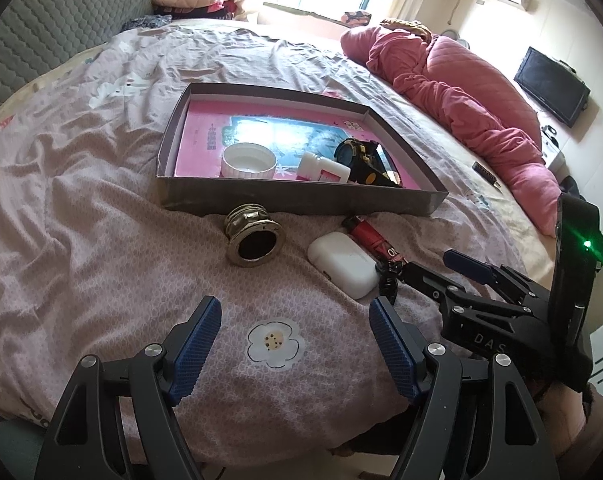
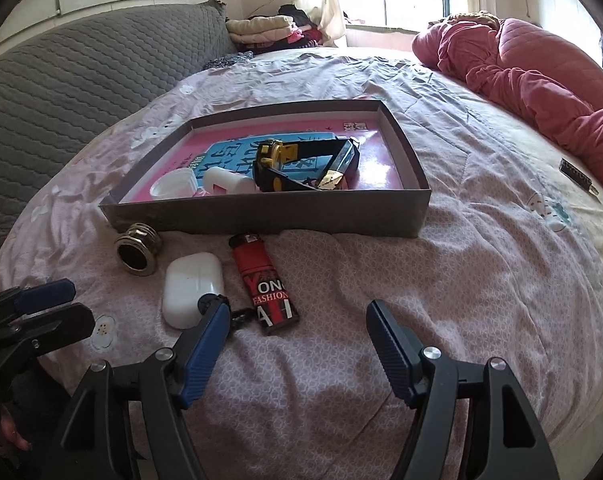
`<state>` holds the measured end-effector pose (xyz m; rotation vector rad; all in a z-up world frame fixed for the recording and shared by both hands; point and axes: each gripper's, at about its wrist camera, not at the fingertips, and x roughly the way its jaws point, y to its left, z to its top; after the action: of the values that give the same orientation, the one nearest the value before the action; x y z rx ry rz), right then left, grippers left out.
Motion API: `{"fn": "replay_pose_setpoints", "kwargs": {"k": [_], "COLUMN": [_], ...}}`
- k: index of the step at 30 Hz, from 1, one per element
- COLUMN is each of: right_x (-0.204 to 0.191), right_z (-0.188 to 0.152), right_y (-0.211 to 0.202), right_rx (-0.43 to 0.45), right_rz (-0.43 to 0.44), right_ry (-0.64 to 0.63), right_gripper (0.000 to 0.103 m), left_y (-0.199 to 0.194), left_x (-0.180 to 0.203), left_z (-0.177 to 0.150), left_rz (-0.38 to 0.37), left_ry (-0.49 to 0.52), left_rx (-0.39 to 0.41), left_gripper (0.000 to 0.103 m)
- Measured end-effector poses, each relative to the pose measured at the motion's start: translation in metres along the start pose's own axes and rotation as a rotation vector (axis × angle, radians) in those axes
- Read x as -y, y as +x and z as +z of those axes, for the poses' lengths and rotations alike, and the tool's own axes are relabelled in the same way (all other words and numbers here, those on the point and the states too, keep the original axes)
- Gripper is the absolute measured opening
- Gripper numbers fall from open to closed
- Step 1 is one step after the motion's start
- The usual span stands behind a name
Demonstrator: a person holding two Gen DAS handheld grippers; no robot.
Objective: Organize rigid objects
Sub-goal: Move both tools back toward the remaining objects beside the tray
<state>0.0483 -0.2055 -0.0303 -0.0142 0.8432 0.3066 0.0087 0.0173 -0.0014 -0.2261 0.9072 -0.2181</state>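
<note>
A grey cardboard box (image 1: 301, 198) (image 2: 261, 216) with a pink floor lies on the bed. It holds a white lid (image 1: 247, 160), a white bottle (image 1: 321, 168) and a black-and-yellow watch (image 2: 301, 164). In front of it lie a metal threaded ring (image 1: 253, 236) (image 2: 137, 252), a white earbud case (image 1: 341, 264) (image 2: 191, 288), a red lighter (image 1: 371, 240) (image 2: 261, 284) and a small black piece (image 2: 237, 316). My right gripper (image 2: 297, 312) (image 1: 433, 268) is open just short of the lighter, with its left finger beside the case. My left gripper (image 1: 295, 312) (image 2: 57, 304) is open over bare sheet.
The bed has a rumpled pink flowered sheet. A pink quilt (image 1: 461, 92) (image 2: 541, 72) is heaped along the right side, with a small black strip (image 2: 577, 176) beside it. A grey padded headboard (image 2: 61, 80) stands at the left, and folded clothes (image 2: 261, 26) at the far end.
</note>
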Motion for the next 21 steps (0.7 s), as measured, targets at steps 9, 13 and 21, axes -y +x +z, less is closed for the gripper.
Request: {"fn": "replay_pose_setpoints", "kwargs": {"k": [9, 13, 21], "right_x": [-0.003, 0.001, 0.001], "right_z": [0.002, 0.005, 0.008], "right_y": [0.013, 0.019, 0.028], "right_rx": [-0.021, -0.026, -0.032], "right_rz": [0.003, 0.018, 0.026], "right_ry": [-0.035, -0.024, -0.040], "right_gripper": [0.061, 0.060, 0.060], "left_y": [0.005, 0.009, 0.018], "left_x": [-0.007, -0.008, -0.010], "left_z": [-0.001, -0.002, 0.001], "left_rz": [0.003, 0.005, 0.009], "left_ry": [-0.016, -0.015, -0.019], "left_rx": [-0.006, -0.013, -0.015], "left_gripper": [0.077, 0.077, 0.077]}}
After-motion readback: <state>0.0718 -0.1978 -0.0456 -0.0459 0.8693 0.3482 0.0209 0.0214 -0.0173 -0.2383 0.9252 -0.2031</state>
